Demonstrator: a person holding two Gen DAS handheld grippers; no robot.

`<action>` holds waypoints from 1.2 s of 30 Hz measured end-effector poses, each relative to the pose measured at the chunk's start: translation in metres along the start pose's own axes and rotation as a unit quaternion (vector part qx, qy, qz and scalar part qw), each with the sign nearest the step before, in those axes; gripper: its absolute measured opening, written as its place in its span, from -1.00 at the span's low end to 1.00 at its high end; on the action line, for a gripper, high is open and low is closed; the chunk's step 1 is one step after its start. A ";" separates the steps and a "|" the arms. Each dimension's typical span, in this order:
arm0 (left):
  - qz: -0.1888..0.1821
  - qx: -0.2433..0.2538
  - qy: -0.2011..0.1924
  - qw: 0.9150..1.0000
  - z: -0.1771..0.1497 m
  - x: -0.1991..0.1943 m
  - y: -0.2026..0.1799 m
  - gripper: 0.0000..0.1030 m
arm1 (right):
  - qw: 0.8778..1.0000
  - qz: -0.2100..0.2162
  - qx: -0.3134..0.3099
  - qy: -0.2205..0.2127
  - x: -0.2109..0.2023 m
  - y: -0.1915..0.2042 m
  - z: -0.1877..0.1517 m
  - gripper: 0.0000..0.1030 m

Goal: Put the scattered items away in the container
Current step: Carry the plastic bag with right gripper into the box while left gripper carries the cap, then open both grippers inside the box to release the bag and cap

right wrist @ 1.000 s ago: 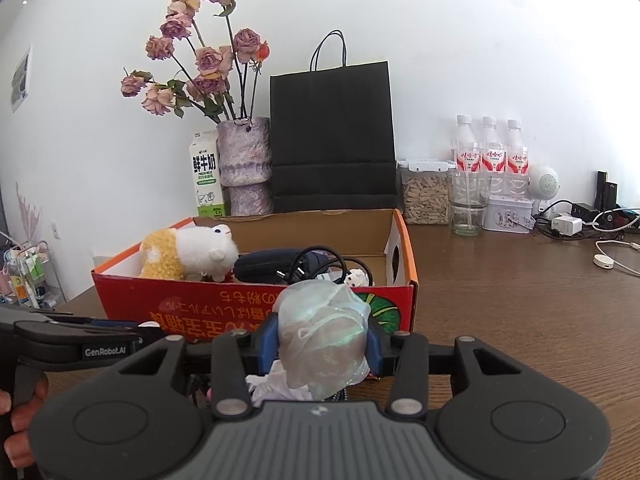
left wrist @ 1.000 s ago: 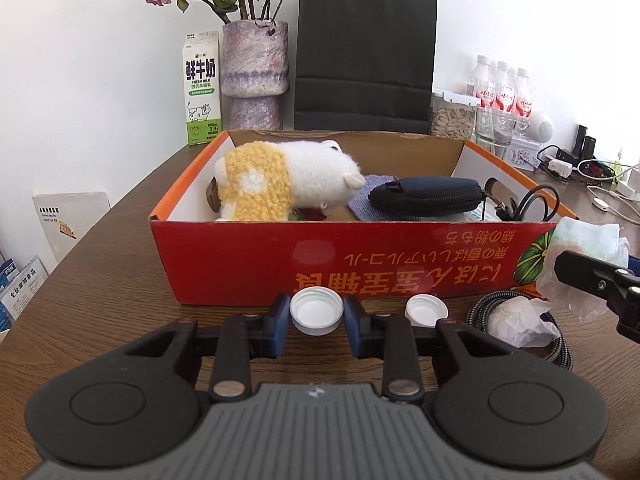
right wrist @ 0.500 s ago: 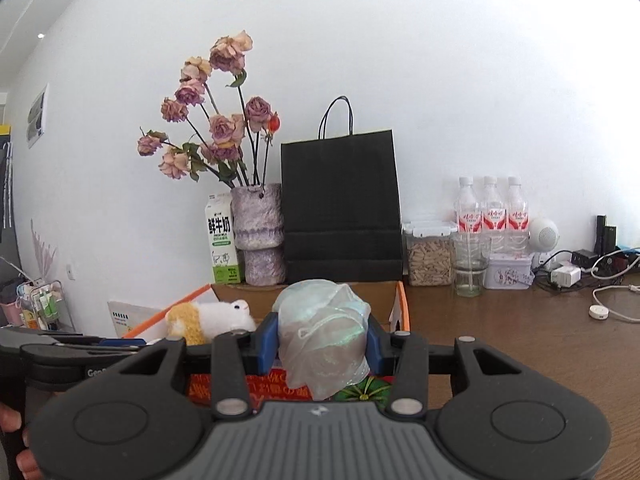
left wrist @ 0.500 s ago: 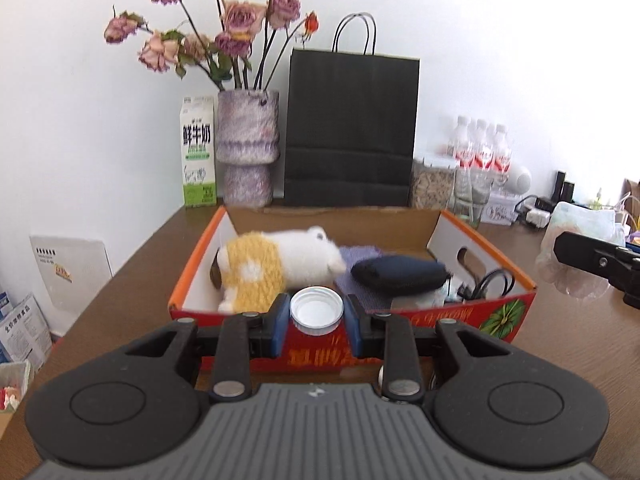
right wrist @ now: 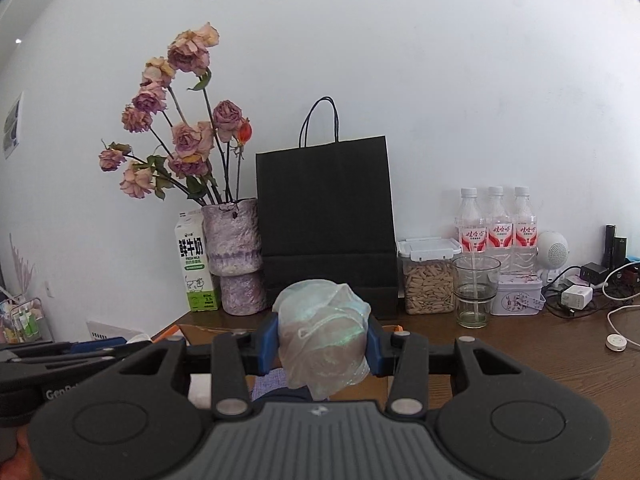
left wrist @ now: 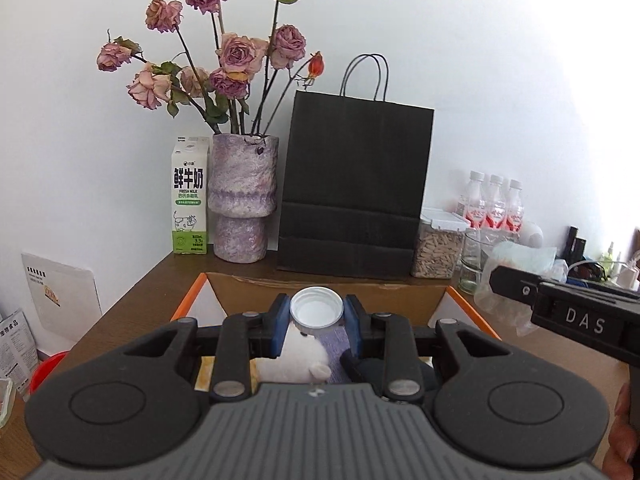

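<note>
My left gripper [left wrist: 317, 316] is shut on a white bottle cap [left wrist: 317, 311] and holds it above the orange cardboard box [left wrist: 328, 291]. Below it in the box lie a white and yellow plush toy [left wrist: 296, 362] and a dark pouch [left wrist: 370, 368]. My right gripper [right wrist: 323, 340] is shut on a crumpled clear plastic bag [right wrist: 324, 336], above the box's right part; the bag also shows in the left wrist view [left wrist: 516, 276]. The box is mostly hidden under both grippers.
Behind the box stand a milk carton [left wrist: 190, 196], a vase of dried roses [left wrist: 243, 196], a black paper bag [left wrist: 354, 192], a seed jar [right wrist: 428, 276], a glass [right wrist: 475, 290], water bottles [right wrist: 496, 224], chargers and cables [right wrist: 580, 292].
Both grippers rose from the table in front of the box and moved forward over it, each keeping its item. The second cap and the hose left on the table dropped out of view.
</note>
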State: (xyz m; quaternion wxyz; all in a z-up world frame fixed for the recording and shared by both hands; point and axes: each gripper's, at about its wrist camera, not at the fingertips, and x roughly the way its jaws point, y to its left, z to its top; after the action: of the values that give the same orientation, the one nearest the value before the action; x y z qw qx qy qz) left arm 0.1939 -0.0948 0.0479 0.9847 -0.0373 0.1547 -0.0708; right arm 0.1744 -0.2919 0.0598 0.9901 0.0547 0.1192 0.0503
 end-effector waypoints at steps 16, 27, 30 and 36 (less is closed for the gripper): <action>0.023 0.026 0.039 0.999 -0.035 0.036 0.012 -0.42 | 0.999 -0.006 0.010 0.045 0.039 -0.010 -0.044 -0.19; 0.035 0.037 0.015 0.999 -0.037 0.026 0.008 -0.24 | 0.999 0.004 -0.003 0.037 0.032 -0.007 -0.045 0.26; 0.051 0.032 -0.025 0.998 -0.038 0.014 0.007 1.00 | 1.000 0.003 -0.010 0.018 0.023 -0.005 -0.044 0.95; 0.067 0.031 -0.059 0.996 -0.040 0.000 0.007 1.00 | 0.999 0.003 -0.034 -0.006 0.007 0.006 -0.041 1.00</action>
State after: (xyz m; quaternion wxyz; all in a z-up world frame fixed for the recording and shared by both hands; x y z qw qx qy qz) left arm 0.1825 -0.0895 0.0093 0.9954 -0.0008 0.0958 -0.0074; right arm 0.1708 -0.2808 0.0192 0.9919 0.0213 0.1114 0.0573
